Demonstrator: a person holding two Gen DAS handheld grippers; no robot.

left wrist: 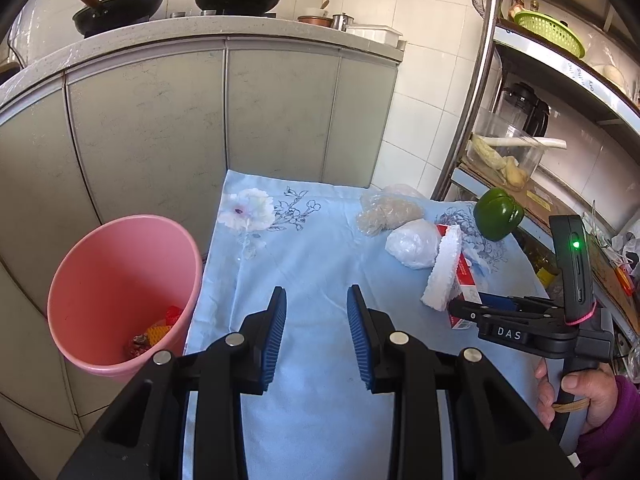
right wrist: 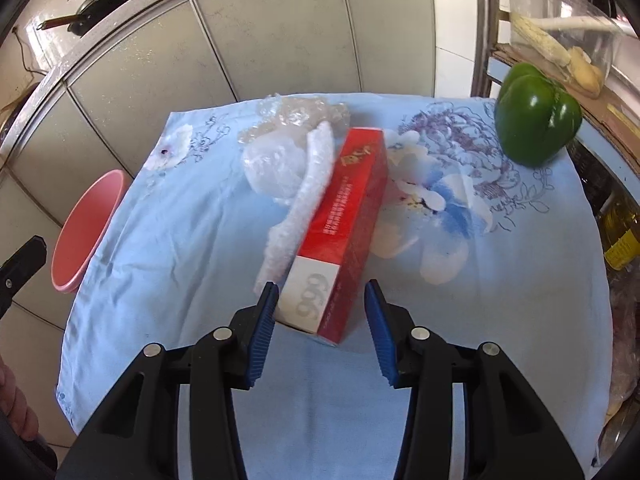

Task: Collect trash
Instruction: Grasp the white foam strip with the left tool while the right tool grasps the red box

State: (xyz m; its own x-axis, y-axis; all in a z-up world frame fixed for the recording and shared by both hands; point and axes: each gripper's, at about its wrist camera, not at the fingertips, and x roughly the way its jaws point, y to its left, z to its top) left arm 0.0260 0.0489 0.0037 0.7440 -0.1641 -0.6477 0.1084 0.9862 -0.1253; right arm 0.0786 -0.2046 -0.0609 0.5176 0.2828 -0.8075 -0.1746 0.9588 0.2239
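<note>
My right gripper [right wrist: 322,294], jaws spread, straddles the red carton's [right wrist: 348,216] near end; left gripper [left wrist: 316,300] spread, empty, right of the pink bin [left wrist: 100,280].

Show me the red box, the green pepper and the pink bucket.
red box [right wrist: 352,216], right wrist view, its long red side.
green pepper [right wrist: 536,120], right wrist view, its glossy front.
pink bucket [left wrist: 116,280], left wrist view, its inner wall.
</note>
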